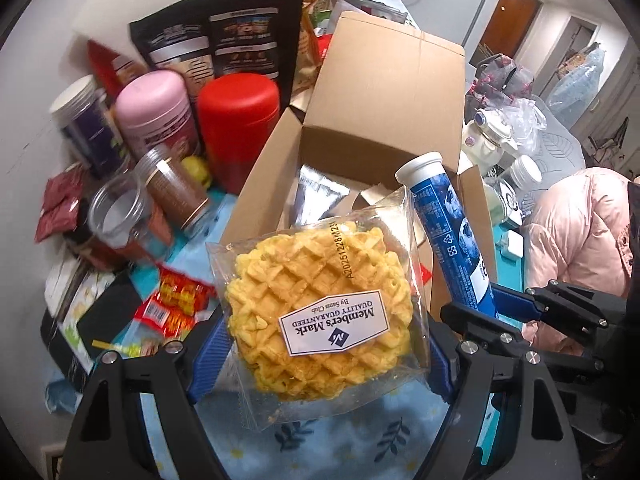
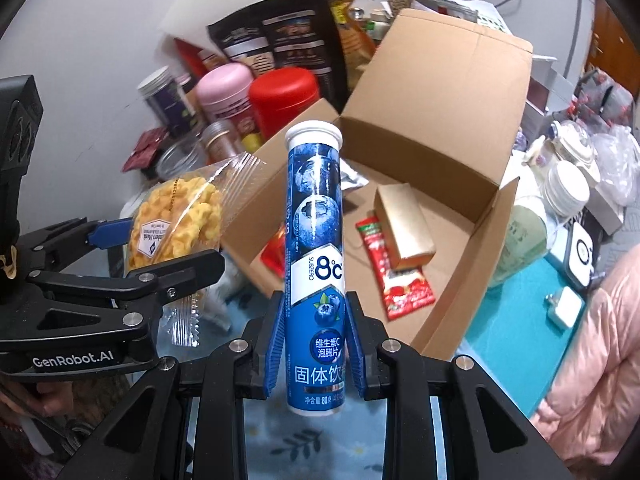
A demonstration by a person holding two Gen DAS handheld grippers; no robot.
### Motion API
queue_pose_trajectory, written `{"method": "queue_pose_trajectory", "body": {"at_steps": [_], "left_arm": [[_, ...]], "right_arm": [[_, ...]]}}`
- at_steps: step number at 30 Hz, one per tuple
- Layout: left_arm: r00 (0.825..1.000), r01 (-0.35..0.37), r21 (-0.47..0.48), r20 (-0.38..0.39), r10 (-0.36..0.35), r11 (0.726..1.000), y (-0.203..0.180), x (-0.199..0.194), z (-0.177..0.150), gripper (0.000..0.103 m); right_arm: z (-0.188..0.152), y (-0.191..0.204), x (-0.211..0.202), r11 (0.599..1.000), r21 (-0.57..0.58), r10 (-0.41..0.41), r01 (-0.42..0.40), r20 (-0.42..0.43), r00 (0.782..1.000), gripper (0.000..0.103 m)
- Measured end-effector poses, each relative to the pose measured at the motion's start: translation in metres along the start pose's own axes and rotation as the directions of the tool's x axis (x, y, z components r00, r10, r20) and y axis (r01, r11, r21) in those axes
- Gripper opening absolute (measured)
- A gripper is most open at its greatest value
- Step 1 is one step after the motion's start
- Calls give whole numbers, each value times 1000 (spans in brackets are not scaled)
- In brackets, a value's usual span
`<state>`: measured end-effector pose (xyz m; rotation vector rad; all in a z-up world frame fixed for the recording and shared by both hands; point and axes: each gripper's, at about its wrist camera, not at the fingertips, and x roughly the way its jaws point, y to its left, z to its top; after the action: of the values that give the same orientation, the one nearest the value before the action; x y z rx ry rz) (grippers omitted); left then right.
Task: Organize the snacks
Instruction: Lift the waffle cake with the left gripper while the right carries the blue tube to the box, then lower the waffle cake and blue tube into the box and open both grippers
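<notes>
My left gripper is shut on a clear-wrapped yellow waffle and holds it above the near edge of an open cardboard box. My right gripper is shut on a blue tablet tube with a white cap, held upright in front of the same box. The tube also shows in the left wrist view, the waffle in the right wrist view. Inside the box lie a gold carton, a red sachet and a silver pouch.
Left of the box stand a red canister, a pink canister, jars, a black bag and loose red snack packets on a blue floral cloth. White crockery and a pink jacket are at the right.
</notes>
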<state>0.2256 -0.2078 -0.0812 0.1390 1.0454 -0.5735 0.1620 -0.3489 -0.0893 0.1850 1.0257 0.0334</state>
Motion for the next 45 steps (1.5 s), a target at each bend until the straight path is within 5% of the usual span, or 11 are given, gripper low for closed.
{"method": "queue_pose_trajectory", "body": {"at_steps": [9,23,45], "left_arm": [[999,40,59,-26,-39,997,-3,39,43,81],[997,13,115,-73,-5,993,0,120,90,81],[994,-16,264,-98,43,964,-38,172,91,83]], "right_arm": [[31,-29,28,994,100,-43,44,-11,999,28],[67,-67,97,986,119,-107,117,-84,991,28],[63,-81,136,975,97,-176,198,-196,965,31]]}}
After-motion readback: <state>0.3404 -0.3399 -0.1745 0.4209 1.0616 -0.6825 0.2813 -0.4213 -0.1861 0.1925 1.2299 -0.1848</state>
